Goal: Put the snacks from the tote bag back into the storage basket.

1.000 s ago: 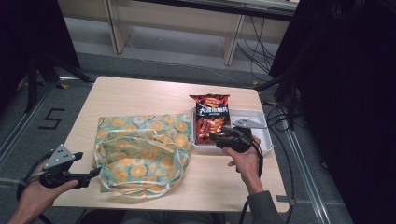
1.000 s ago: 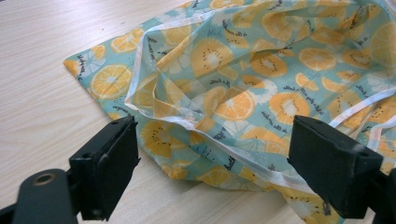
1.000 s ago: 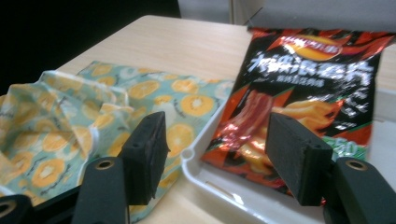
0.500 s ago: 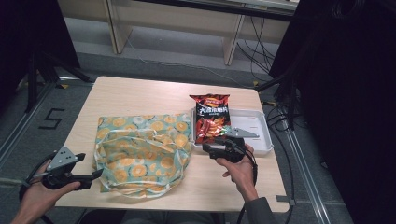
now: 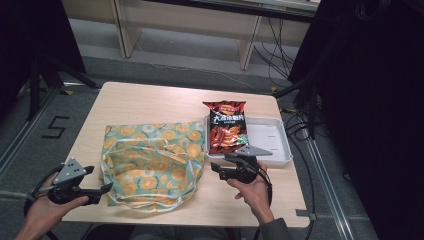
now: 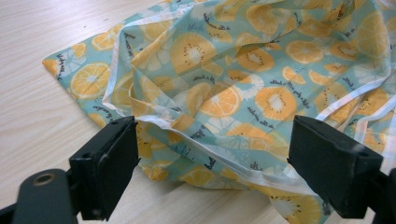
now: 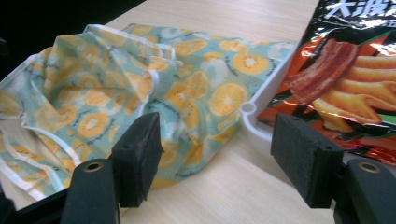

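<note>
Bag (image 5: 152,167) lies flat and crumpled on the table (image 5: 150,100), its white-edged mouth turned toward the person, which puts its rim within reach of both grippers. Left gripper (image 5: 102,190) sits at the bag's near left corner with its jaws wide apart; in the left gripper view the white hem (image 6: 205,149) runs across just ahead of the fingers (image 6: 109,163), between them but not pinched, a stance that looks meant for taking that edge. Right gripper (image 5: 220,167) hangs low on the other side, and its jaws have just been opening, with nothing between them. In the right gripper view its left finger (image 7: 137,156) points at the bag's right edge, while its right finger (image 7: 303,158) stands before the tray (image 7: 261,112). Chips (image 5: 226,125) rest propped in that tray, just beyond the right fingers, probably waiting to go into the bag once its mouth is held open.
</note>
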`<act>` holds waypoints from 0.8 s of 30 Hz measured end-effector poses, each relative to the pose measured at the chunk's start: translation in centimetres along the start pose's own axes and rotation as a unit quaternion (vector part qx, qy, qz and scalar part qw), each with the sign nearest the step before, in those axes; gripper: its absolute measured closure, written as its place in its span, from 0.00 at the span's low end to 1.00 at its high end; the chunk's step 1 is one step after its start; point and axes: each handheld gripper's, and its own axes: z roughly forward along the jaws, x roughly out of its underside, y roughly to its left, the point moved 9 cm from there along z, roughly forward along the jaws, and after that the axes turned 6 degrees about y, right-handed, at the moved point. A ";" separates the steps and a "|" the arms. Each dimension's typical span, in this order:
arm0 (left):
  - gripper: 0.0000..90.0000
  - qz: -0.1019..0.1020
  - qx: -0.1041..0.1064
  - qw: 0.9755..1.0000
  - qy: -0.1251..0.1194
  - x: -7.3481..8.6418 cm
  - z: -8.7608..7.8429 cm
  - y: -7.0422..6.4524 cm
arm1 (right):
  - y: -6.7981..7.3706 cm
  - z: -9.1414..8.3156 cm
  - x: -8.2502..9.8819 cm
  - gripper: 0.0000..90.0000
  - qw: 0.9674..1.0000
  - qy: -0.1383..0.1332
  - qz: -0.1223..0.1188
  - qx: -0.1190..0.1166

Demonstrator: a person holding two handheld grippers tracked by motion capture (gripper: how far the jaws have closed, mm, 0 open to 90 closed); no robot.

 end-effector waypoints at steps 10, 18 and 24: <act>0.17 0.000 0.002 1.000 0.002 0.1 0.0 -0.1 | 1.4 0.0 1.1 0.36 1.000 0.017 -0.015 -0.011; 0.17 0.002 0.006 1.000 0.003 0.1 0.1 -0.3 | 1.7 -0.3 2.2 0.34 0.999 0.037 -0.012 -0.005; 0.17 0.003 0.005 1.000 0.002 0.1 0.1 -0.3 | 2.1 -0.5 3.2 0.33 0.998 0.053 -0.021 -0.001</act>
